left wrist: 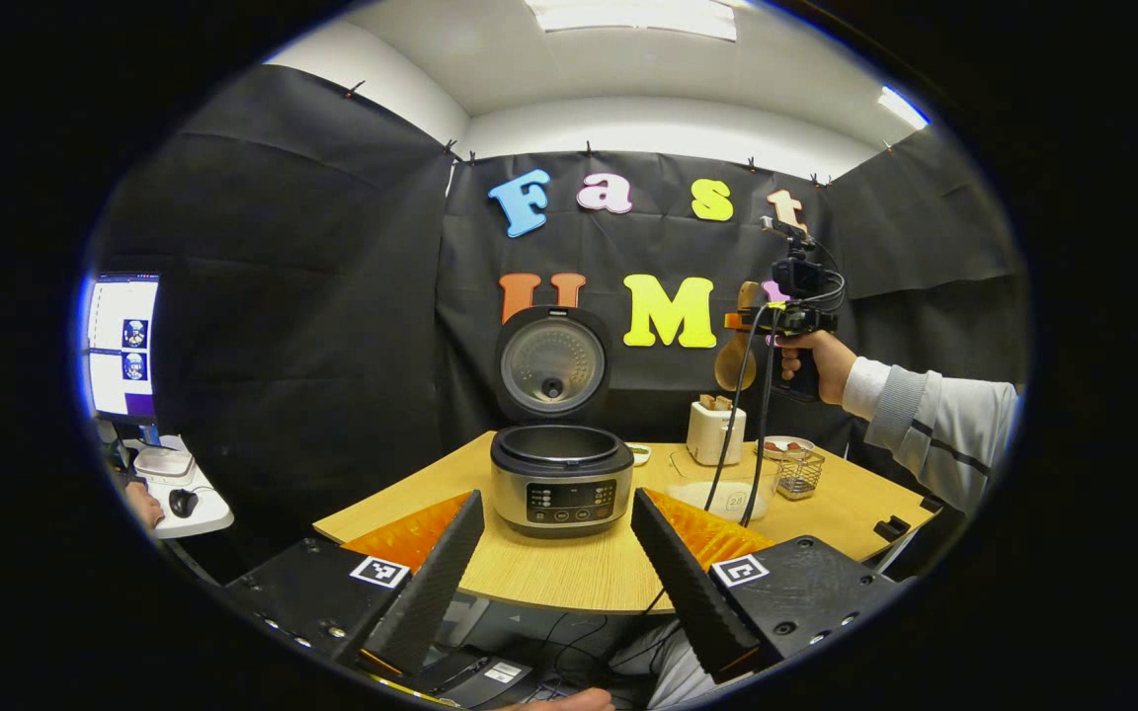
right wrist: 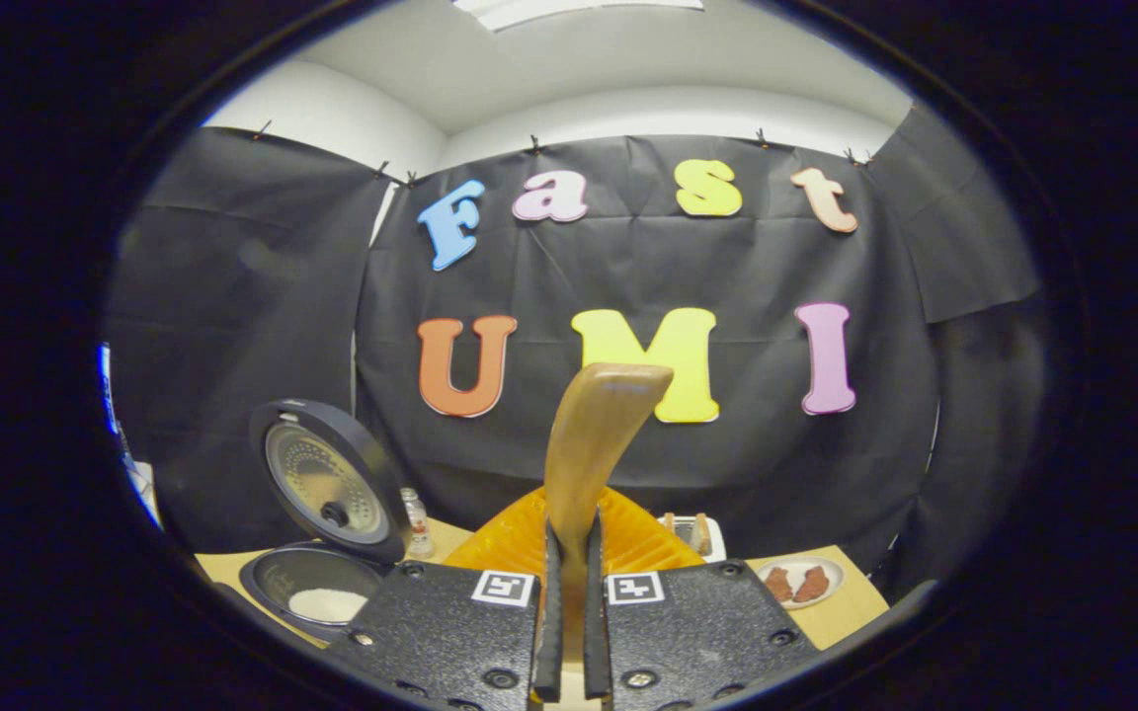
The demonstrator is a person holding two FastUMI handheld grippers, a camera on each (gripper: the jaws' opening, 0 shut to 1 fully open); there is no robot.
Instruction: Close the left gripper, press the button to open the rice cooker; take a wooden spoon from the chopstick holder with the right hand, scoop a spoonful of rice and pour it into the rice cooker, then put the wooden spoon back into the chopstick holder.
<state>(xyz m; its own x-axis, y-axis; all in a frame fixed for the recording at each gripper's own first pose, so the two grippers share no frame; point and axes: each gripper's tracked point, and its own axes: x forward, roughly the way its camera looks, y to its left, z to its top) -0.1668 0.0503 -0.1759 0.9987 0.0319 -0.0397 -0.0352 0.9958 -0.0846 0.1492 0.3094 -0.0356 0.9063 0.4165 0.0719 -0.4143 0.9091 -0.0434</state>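
The rice cooker (left wrist: 561, 484) stands on the wooden table (left wrist: 569, 573) with its lid (left wrist: 551, 365) raised; white rice lies in its pot (right wrist: 320, 602). My left gripper (left wrist: 557, 506) is open, low at the table's near edge, with the cooker beyond its fingers. My right gripper (right wrist: 572, 535) is shut on the wooden spoon (right wrist: 594, 444). In the left gripper view a hand holds the right gripper (left wrist: 788, 321) high above the table's right side, with the spoon (left wrist: 735, 360) roughly upright. Below it sit a clear bowl of rice (left wrist: 727, 491) and a small wire-mesh holder (left wrist: 800, 472).
A white toaster-like box (left wrist: 714, 433) and a plate with reddish pieces (right wrist: 796, 583) sit at the back right. A small bottle (right wrist: 416, 523) stands behind the cooker. A monitor (left wrist: 122, 346), a mouse (left wrist: 182, 502) and a person's hand (left wrist: 139, 502) are at the far left. Cables (left wrist: 742, 425) hang from the right gripper.
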